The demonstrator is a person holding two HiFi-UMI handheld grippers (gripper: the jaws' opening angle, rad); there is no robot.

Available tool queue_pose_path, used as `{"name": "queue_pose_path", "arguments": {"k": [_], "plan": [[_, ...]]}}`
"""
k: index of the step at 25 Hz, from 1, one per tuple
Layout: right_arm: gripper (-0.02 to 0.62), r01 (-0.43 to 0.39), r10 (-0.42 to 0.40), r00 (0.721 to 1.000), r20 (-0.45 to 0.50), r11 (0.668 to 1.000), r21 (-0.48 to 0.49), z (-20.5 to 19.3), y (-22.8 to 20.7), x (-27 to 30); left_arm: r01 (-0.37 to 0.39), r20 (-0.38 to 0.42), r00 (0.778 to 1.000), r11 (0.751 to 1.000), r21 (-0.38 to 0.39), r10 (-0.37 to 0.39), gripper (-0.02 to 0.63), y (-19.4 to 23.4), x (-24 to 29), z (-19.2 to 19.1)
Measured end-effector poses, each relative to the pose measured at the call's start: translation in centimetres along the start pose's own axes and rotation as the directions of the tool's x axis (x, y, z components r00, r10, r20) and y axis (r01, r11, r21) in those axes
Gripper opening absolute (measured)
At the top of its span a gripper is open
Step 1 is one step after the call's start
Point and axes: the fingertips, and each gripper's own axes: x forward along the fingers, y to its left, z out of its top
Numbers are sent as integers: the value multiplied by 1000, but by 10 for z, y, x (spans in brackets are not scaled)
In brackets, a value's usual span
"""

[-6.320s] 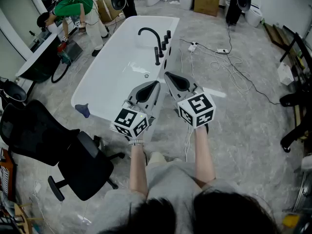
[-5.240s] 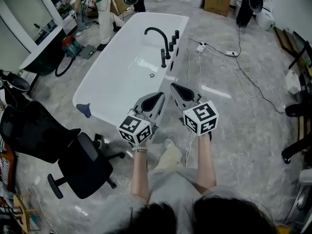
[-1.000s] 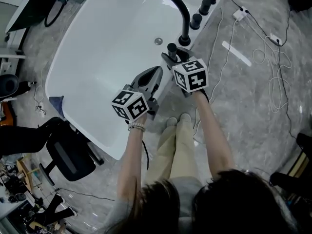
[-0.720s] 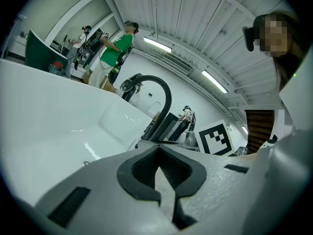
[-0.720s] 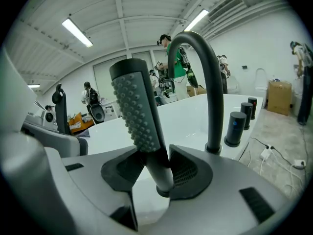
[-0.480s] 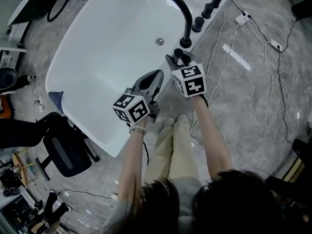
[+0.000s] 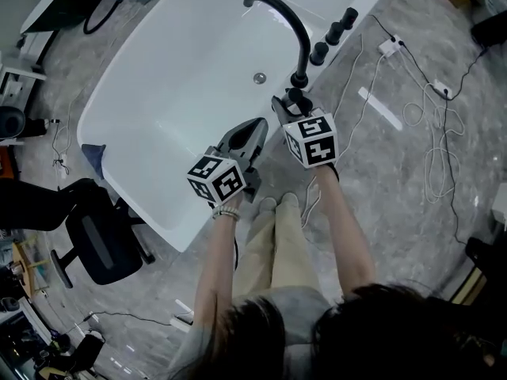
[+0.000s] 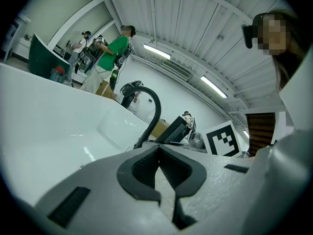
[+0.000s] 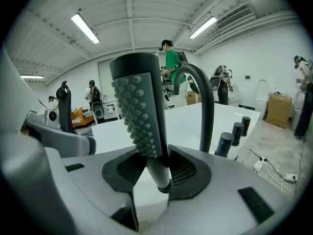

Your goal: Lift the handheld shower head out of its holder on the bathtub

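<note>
Right gripper [image 9: 155,174] jaws just closing on shower head [image 9: 139,116], left gripper [image 8: 159,166] jaws together, empty, by bathtub [image 7: 182,70]

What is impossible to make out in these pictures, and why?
Holder: head view, covered by the right claw, whose jaws have just been closing on the shower head; right gripper view, under the claw's body.
Knobs: head view, too small for markings.
Black chair: head view, cut by left edge.

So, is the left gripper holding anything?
No, the left gripper has its jaws closed together, with nothing between them in its own view.
</note>
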Motion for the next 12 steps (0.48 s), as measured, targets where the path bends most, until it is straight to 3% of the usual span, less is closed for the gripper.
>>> {"name": "queue_pose_path", "arguments": {"k": [12], "plan": [[133, 15, -16, 996, 87, 1000, 4, 59, 16, -50, -13, 66, 998, 999, 34, 10, 5, -34, -37, 44]]}}
